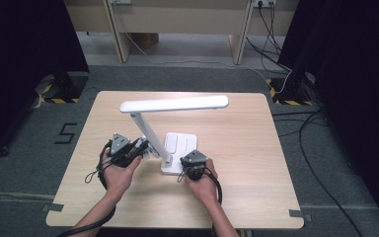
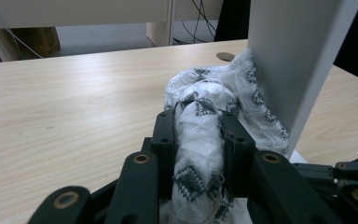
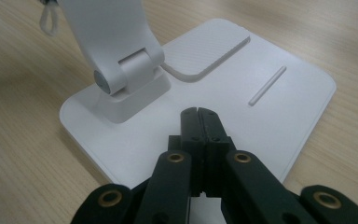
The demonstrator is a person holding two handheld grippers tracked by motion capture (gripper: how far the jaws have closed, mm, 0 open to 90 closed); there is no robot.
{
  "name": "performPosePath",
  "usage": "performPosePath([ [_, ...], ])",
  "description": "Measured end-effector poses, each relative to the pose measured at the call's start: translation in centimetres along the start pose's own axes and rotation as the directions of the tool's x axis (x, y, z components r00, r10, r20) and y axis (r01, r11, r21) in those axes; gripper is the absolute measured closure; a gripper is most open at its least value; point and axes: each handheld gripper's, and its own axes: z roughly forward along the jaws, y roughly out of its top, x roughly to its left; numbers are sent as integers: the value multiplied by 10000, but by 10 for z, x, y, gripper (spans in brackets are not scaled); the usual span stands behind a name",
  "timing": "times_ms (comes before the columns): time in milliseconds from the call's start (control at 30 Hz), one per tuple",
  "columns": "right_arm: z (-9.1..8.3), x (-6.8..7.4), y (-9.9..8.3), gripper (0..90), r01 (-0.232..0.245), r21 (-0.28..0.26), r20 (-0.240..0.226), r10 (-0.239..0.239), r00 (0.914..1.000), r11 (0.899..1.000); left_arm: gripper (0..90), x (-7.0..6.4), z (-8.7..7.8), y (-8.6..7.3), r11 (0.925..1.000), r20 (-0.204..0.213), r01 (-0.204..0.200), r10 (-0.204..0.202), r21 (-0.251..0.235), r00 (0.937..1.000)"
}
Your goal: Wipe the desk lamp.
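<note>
- The left tongs (image 2: 200,140) are clenched on a white cloth (image 2: 200,144) with a dark zigzag pattern; a wad of it is squeezed between the two black jaws and more bunches up just beyond the tips.
- In the left gripper view the cloth presses against the lamp's white arm (image 2: 293,60), which rises at a tilt on the right of that view.
- The lamp (image 1: 172,104) stands near the middle of the bench (image 1: 237,192); its long flat head runs level above the bench, and the arm slopes down from the head's left end to a hinge (image 3: 121,70) on the base (image 3: 279,121).
- In the high view the left tongs (image 1: 139,146) sit beside the lower part of the arm, held by the person's left hand (image 1: 117,173).
- The right tongs (image 3: 199,114) are clenched on nothing, the jaws pressed together with no gap; their tips lie over the near edge of the flat white base, just beside the hinge block.
- In the high view the right tongs (image 1: 191,165) are at the base's near right corner, in the right hand (image 1: 202,185).
- The base lies flat on the bench, with a recessed panel and a short groove on its top.
</note>
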Motion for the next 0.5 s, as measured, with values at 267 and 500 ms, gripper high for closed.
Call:
performPosePath([
  [267, 0, 0, 0, 900, 15, -7, -4, -15, 10000, 10000, 707, -3, 7, -9, 9995, -41, -48, 49, 299, 10000],
  [500, 0, 0, 0, 900, -14, -3, -4, 14, 10000, 10000, 707, -5, 12, -16, 9986, -26, -77, 79, 526, 10000],
])
